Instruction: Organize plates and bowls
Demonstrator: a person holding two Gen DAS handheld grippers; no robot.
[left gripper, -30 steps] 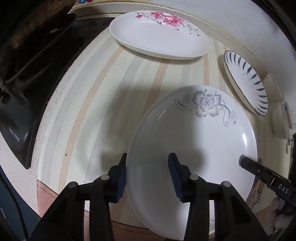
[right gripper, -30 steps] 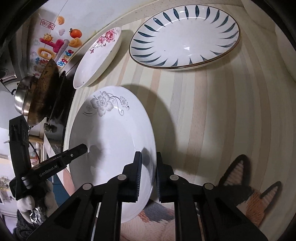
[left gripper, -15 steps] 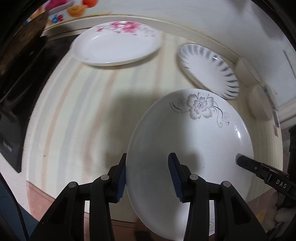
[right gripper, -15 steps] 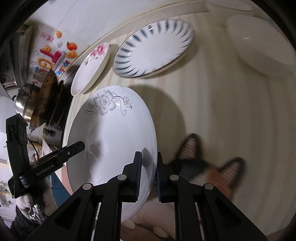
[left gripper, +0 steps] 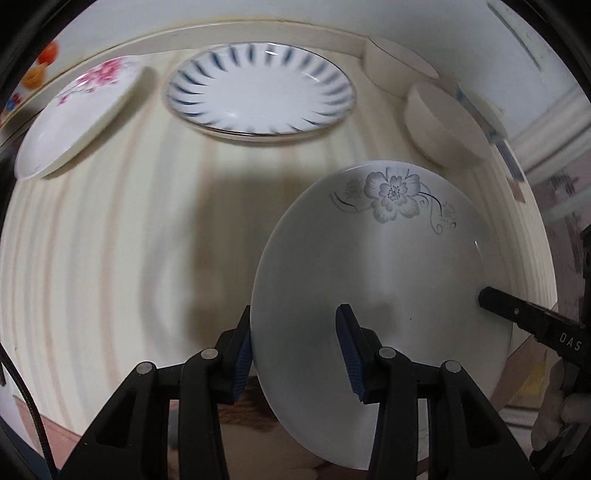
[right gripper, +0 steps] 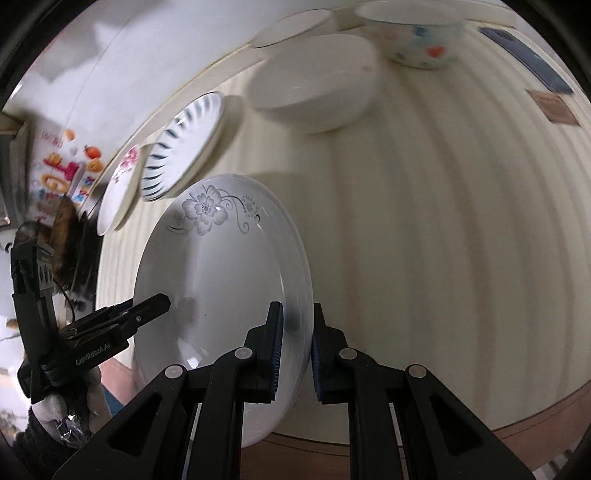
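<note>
A white plate with a grey flower point(left gripper: 388, 266) is held up off the striped counter by both grippers. My left gripper point(left gripper: 297, 350) is shut on its near-left rim. My right gripper point(right gripper: 297, 343) is shut on its right rim; the plate also shows in the right wrist view point(right gripper: 218, 273). A blue-striped plate point(left gripper: 258, 98) and a pink-flower plate point(left gripper: 77, 114) lie at the back of the counter. White bowls point(left gripper: 443, 125) stand at the back right.
In the right wrist view a wide white bowl point(right gripper: 314, 79) and a patterned bowl with a heart point(right gripper: 413, 33) stand at the back, with a dark flat object point(right gripper: 528, 59) to their right. A stove and pan point(right gripper: 66, 229) are at far left. The counter's front edge point(right gripper: 517, 417) is near.
Both grippers have carried the grey-flower plate to the right along the counter. The stove has left the left wrist view and the bowls have come into view.
</note>
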